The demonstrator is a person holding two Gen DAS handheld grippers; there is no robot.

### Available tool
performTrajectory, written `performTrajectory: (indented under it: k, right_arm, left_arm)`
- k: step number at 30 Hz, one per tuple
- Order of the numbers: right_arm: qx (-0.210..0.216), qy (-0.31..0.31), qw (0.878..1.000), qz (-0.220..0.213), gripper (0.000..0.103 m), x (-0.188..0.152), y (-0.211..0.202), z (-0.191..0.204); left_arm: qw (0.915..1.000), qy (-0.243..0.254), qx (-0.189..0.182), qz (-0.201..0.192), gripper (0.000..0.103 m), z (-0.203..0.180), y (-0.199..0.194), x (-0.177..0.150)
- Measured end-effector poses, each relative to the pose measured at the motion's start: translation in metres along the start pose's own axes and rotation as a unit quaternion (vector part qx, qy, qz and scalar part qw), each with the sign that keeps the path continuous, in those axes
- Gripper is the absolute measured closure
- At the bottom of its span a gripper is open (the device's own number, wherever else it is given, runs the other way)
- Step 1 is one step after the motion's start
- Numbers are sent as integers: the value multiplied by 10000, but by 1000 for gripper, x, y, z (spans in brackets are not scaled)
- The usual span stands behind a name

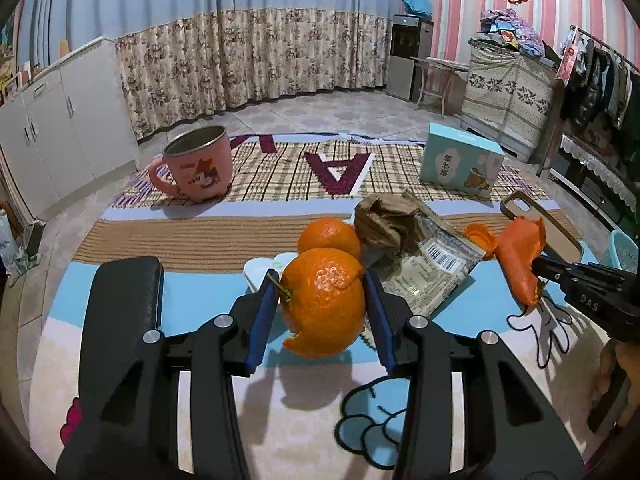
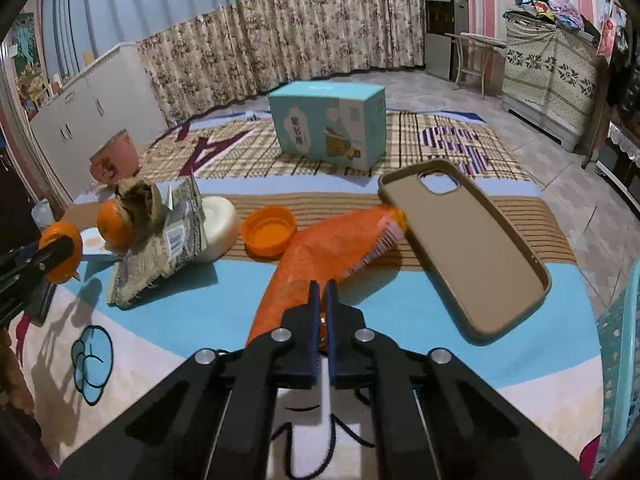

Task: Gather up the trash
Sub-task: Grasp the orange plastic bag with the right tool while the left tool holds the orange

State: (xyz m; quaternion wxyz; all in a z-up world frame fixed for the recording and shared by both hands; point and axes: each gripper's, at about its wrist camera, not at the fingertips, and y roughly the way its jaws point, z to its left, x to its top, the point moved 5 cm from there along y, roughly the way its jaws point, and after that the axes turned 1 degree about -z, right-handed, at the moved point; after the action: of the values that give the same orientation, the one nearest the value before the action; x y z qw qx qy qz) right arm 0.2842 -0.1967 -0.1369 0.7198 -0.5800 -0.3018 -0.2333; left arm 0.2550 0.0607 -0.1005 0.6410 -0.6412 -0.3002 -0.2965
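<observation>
- Orange, partly peeled citrus fruit (image 1: pixel 322 304) is being clamped between the blue pads of the left gripper (image 1: pixel 322 306) and is being held above the cartoon-printed mat (image 1: pixel 200 292), its torn skin suggesting it is being treated as trash.
- A crinkled orange plastic wrapper (image 2: pixel 320 256) is being pinched at its near end by the right gripper (image 2: pixel 320 304), whose jaws are being pressed almost together on the thin film; the far end is being trailed on the mat beside a brown phone case (image 2: pixel 468 252).
- Other likely trash is being left on the mat between the grippers: a crumpled brown paper wad (image 1: pixel 384 220) on a barcoded grey packet (image 1: pixel 432 264), and a round orange bottle cap (image 2: pixel 268 236).
- A second, whole orange (image 1: pixel 328 236) is being kept just behind the held fruit, near a white dish (image 1: pixel 260 272).
- A pink cartoon mug (image 1: pixel 200 164) and a light-blue carton (image 2: pixel 328 124) are being kept well apart at the back, probably not as trash.
</observation>
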Motion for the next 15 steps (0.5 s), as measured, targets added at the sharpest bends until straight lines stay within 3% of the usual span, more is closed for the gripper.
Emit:
performTrajectory:
  k: [7, 15]
  right_arm:
    - [-115, 100, 9990, -418, 100, 10, -38, -23]
    - [-294, 343, 9958, -802, 100, 20, -80, -65]
  left_arm:
    - [9996, 175, -59, -192, 61, -31, -14, 13]
    - [9974, 409, -466, -364, 61, -88, -23, 25]
